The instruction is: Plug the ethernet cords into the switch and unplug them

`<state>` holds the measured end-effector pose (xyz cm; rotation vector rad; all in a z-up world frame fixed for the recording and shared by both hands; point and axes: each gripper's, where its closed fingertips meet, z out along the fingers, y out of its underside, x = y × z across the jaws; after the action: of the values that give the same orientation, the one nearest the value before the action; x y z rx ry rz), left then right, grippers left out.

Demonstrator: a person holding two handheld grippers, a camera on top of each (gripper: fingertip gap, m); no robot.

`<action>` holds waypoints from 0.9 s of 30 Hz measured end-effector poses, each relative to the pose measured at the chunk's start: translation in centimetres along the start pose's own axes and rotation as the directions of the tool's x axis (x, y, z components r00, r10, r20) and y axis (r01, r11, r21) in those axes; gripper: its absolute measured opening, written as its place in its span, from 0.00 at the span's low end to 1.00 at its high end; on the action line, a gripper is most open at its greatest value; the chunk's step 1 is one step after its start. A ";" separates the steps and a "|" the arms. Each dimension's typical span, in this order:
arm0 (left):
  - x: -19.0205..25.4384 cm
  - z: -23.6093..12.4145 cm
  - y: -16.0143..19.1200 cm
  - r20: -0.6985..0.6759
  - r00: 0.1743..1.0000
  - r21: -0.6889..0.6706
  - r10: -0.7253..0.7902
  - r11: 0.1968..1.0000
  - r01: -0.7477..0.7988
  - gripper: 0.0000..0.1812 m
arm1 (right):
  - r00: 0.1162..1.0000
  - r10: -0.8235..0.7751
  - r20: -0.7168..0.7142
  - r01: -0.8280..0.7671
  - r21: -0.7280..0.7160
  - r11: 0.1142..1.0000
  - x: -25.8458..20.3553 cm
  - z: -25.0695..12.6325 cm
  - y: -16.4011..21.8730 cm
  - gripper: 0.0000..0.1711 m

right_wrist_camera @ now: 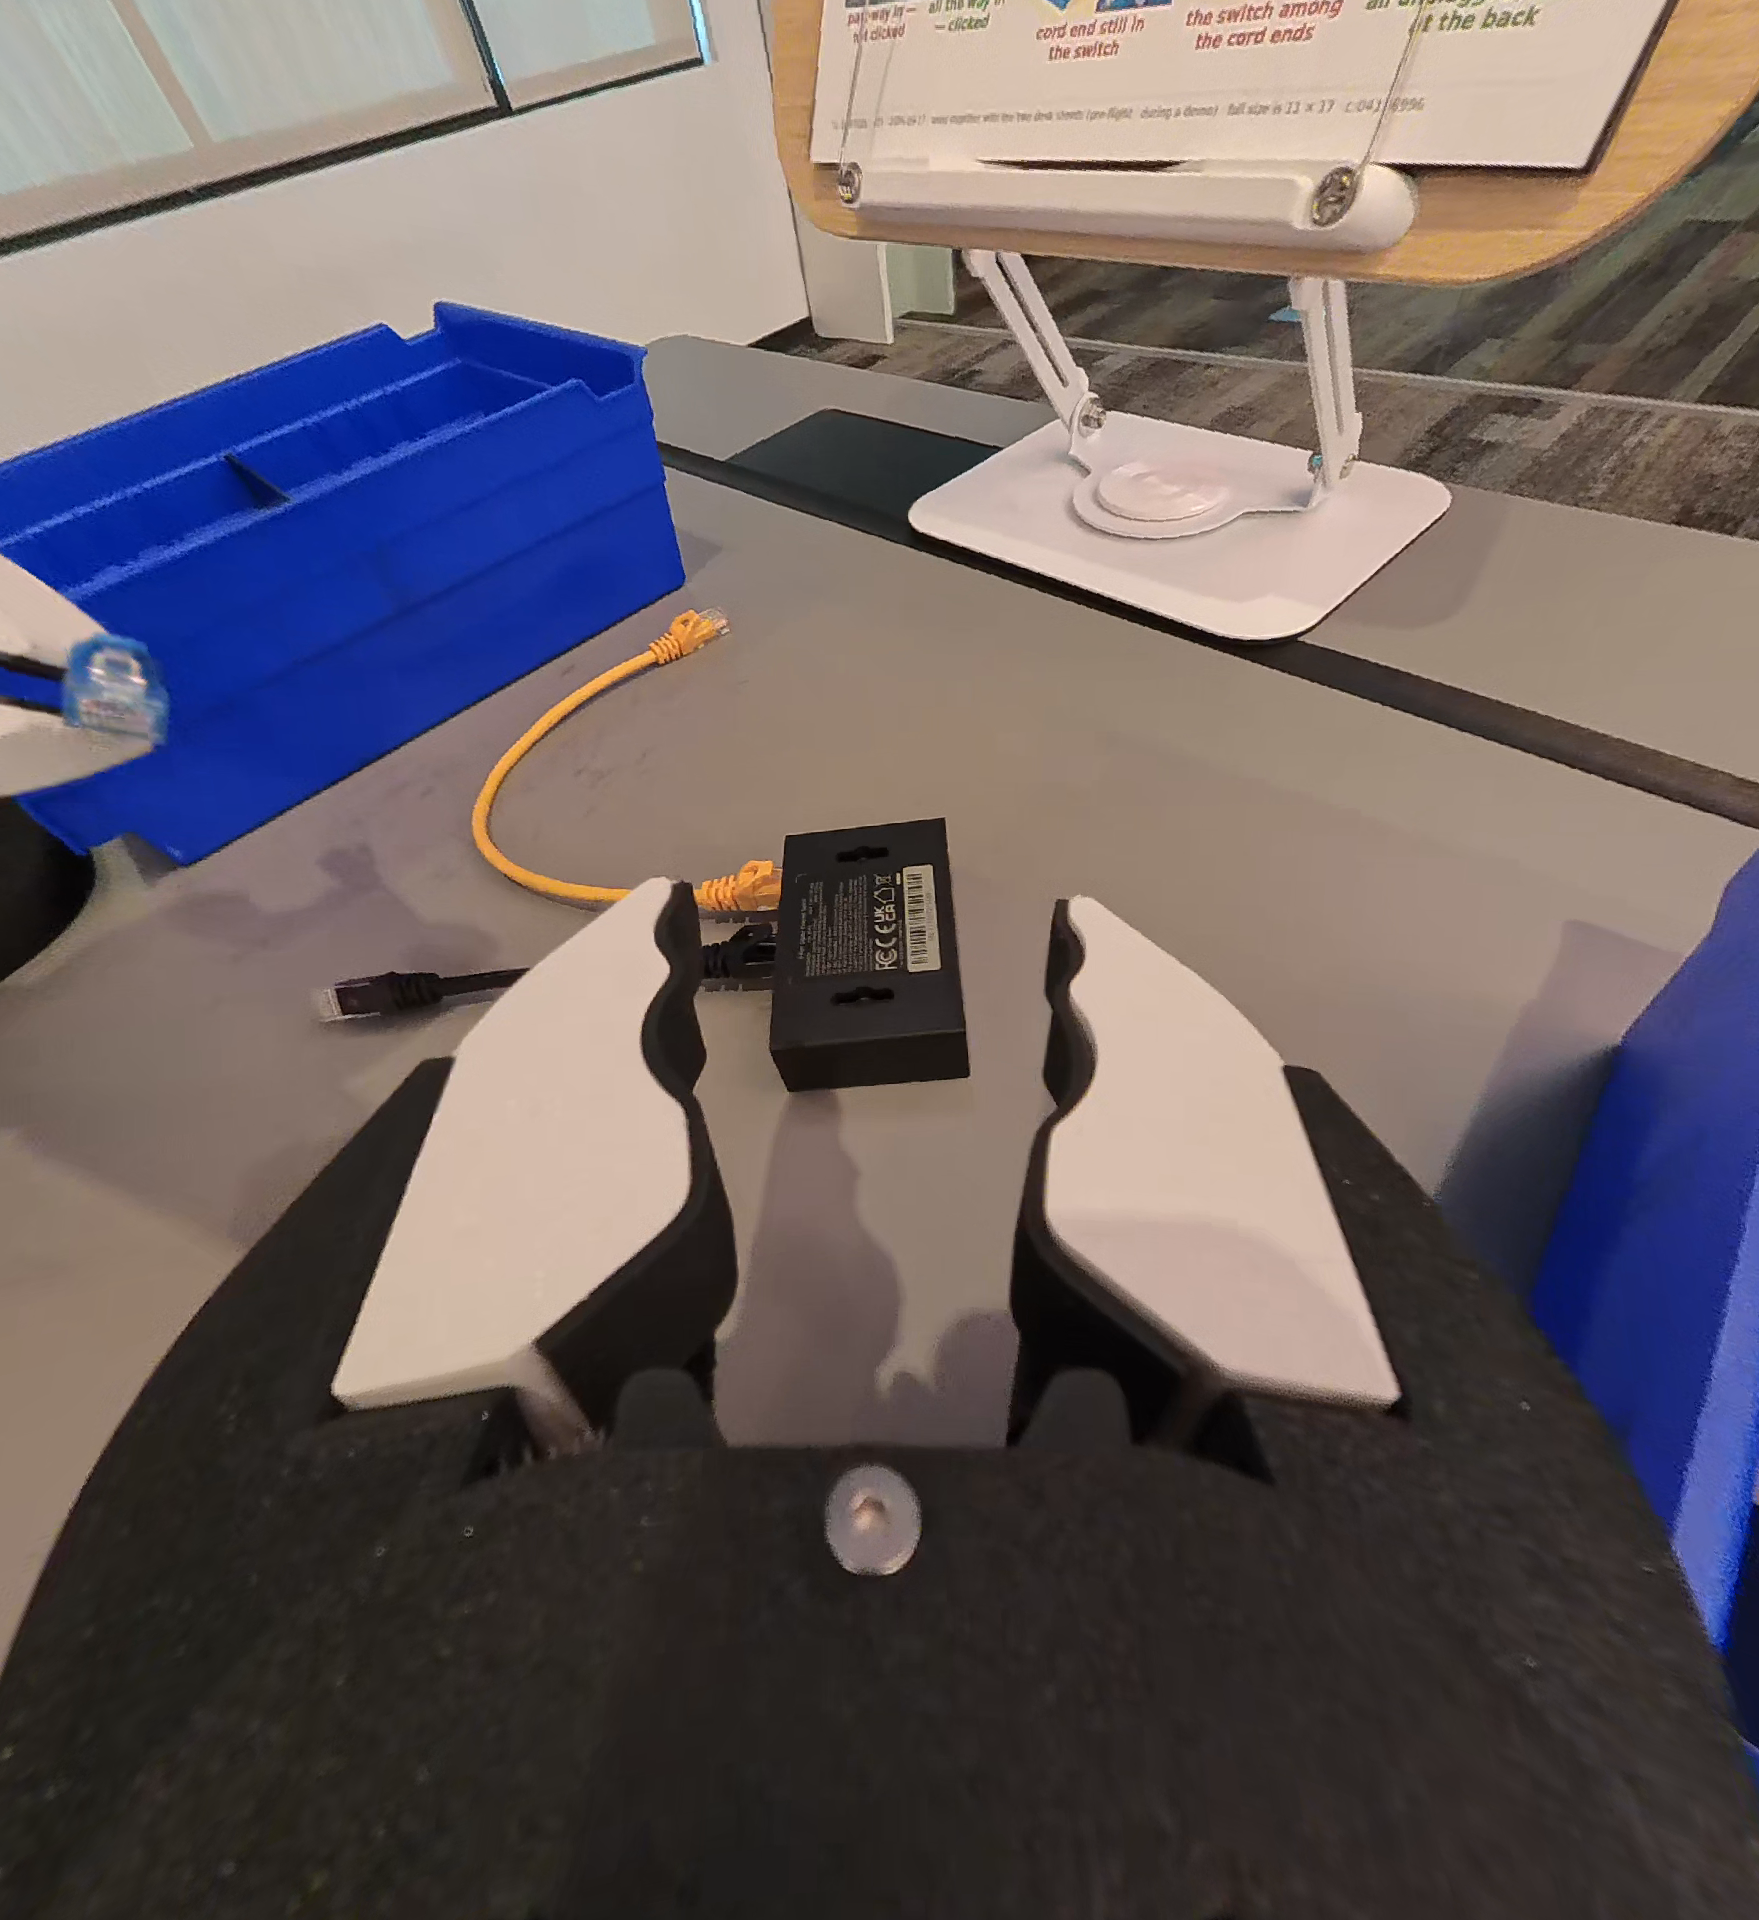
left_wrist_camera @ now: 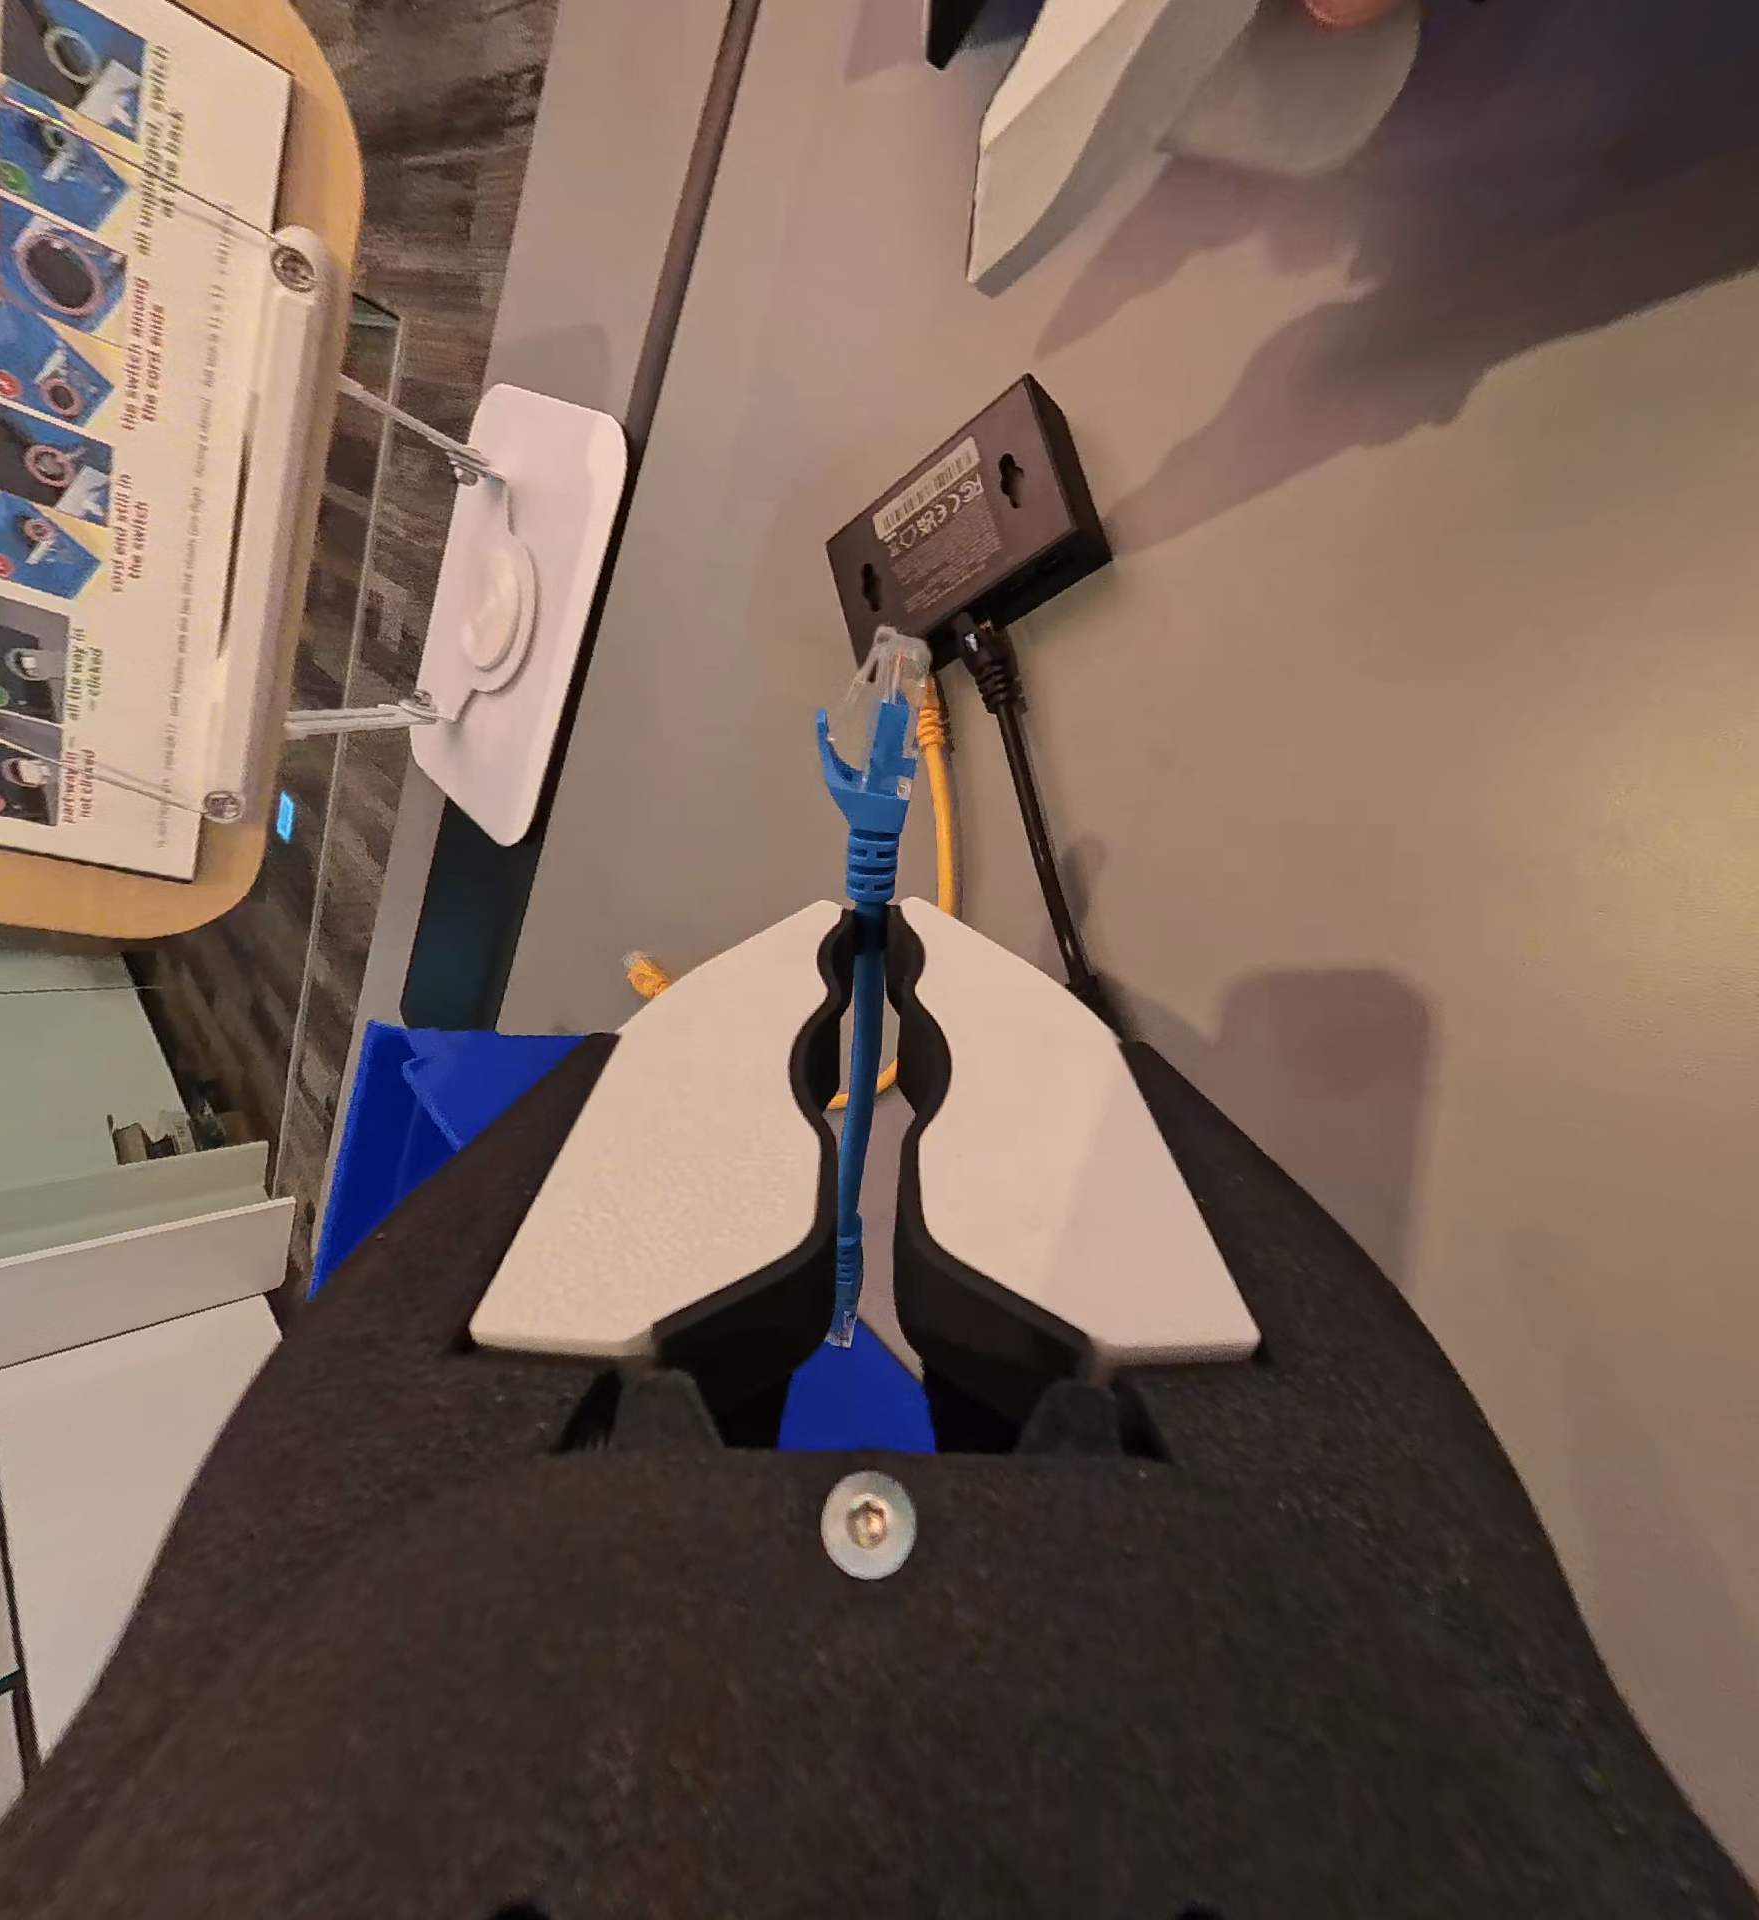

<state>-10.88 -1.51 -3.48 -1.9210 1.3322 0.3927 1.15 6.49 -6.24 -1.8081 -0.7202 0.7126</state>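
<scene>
Left wrist view: the left gripper (left_wrist_camera: 867, 920) is pinching the blue cord (left_wrist_camera: 873, 821), its plug hovering just short of the switch (left_wrist_camera: 963, 520).

Right wrist view: the right gripper (right_wrist_camera: 870, 909) is hanging released, the switch lying mid-surface just beyond its fingers (right_wrist_camera: 584, 1091), yellow cord (right_wrist_camera: 542, 769) and black cord (right_wrist_camera: 407, 989) plugged in.

You have writing on 2 things here.
Your switch (right_wrist_camera: 870, 956) lies underside up, carrying a white barcode sticker (right_wrist_camera: 919, 920) and pale printed marks beside it; beyond the switch, the printed sheet (right_wrist_camera: 1218, 62) on the wooden stand (right_wrist_camera: 1675, 125) shows small photos captioned in red, green and black.
</scene>
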 end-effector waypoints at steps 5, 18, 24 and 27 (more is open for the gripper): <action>0.6 1.0 0.2 -0.016 1.000 -0.013 0.001 1.000 -0.001 0.03 | 1.000 -0.006 0.010 0.006 0.004 1.000 -0.4 0.0 -0.2 0.37; 7.7 4.4 2.3 -0.219 0.970 -0.111 -0.102 0.991 0.079 0.03 | 0.932 -0.023 -0.361 0.029 0.011 1.000 2.8 -1.2 -0.5 0.41; 8.1 4.9 2.0 -0.210 0.969 -0.064 -0.128 0.991 0.118 0.03 | 0.943 -0.061 -0.327 0.052 -0.037 0.998 2.2 -0.4 0.2 0.40; 7.3 4.8 1.8 -0.160 0.977 -0.011 -0.144 0.990 0.144 0.03 | 0.980 -0.063 -0.187 0.055 -0.044 0.998 0.2 0.4 0.3 0.38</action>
<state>-8.74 -3.27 -11.97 -2.0695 1.2830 0.1686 1.02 6.85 -6.69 -1.8525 -0.6619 0.4835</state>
